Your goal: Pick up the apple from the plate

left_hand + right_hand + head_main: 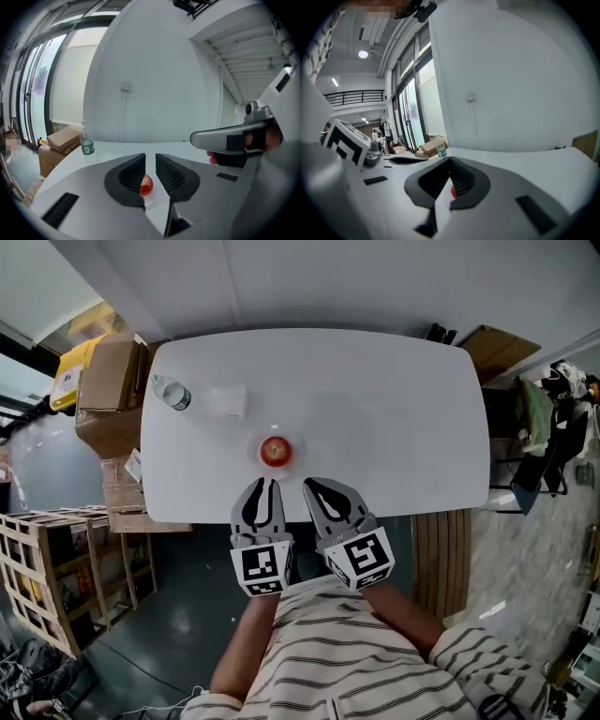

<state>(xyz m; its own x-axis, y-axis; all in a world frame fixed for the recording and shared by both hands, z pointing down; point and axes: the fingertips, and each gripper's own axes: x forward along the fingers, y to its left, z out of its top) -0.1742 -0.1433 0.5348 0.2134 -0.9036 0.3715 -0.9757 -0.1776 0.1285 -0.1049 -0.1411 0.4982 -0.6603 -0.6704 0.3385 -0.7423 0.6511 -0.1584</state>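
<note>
A red apple (275, 450) sits on a small pale plate (258, 453) near the front middle of the white table (394, 418). My left gripper (269, 484) hovers at the table's front edge just short of the apple, its jaws a narrow slit apart with nothing between them. In the left gripper view the apple (146, 185) shows through that slit, beyond my left gripper (150, 157). My right gripper (311, 486) hangs beside it to the right, its tips together and empty. The right gripper view shows a sliver of the apple (453, 191) behind my right gripper (450, 161).
A plastic water bottle (174, 396) and a small white box (228, 401) stand at the table's far left. Cardboard boxes (108, 381) and a wooden crate (56, 559) lie off the left edge. A chair with clothes (539, 446) stands to the right.
</note>
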